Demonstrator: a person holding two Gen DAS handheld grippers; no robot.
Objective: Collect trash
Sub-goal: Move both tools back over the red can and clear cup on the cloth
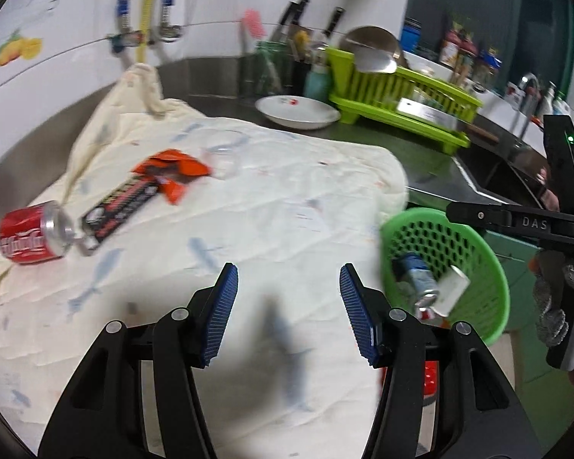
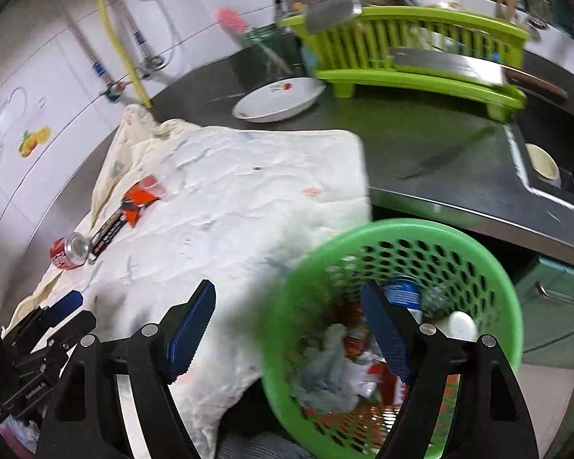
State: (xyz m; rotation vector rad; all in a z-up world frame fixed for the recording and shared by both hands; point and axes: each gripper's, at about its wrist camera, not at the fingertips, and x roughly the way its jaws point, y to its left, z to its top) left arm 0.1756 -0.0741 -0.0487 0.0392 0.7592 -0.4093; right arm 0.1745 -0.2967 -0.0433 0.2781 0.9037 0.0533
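Hovering left gripper [image 1: 289,306] and right gripper [image 2: 287,329] with fingers spread, empty, green basket [image 2: 509,306] at counter edge already holding trash, red can [image 1: 34,239], black wrapper [image 1: 118,206], orange wrapper [image 1: 172,172] waiting on cloth [image 1: 287,199].

You cannot read the words on the long black snack wrapper [image 1: 118,206]; they are too blurry. The round green plastic basket with holes [image 2: 432,237] is smeared by blur, and its bottom is cut off by the edge. Your right tongs [image 2: 287,325] hide part of the trash inside it. The jars and bottles [image 1: 467,57] far back are too small to tell.
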